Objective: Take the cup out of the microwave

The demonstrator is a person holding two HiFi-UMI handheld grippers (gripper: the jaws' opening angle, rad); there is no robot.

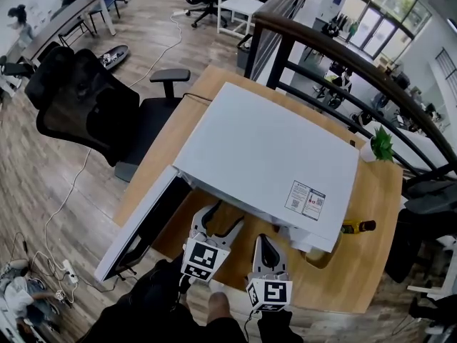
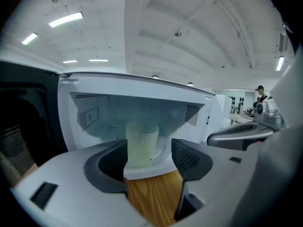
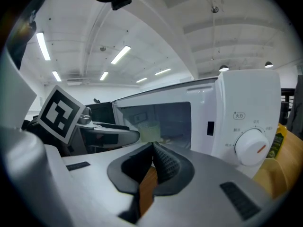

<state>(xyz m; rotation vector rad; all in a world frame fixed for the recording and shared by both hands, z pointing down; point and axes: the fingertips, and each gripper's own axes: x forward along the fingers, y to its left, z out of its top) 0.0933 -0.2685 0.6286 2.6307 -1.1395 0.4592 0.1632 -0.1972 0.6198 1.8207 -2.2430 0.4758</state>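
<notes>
The wooden table (image 1: 371, 263) carries a white microwave (image 1: 271, 156), its door (image 1: 139, 227) swung open to the left. The left gripper (image 2: 149, 150) is at the opening, fingers spread and empty, lined up with the cup. The right gripper (image 3: 152, 148) waits beside it, fingers pressed together on nothing. The cup (image 2: 141, 143) stands upright inside the cavity, long axis vertical, mouth up. The reach should go in level and centred, clear of the walls, close on the cup's mid-body and draw it out untilted
</notes>
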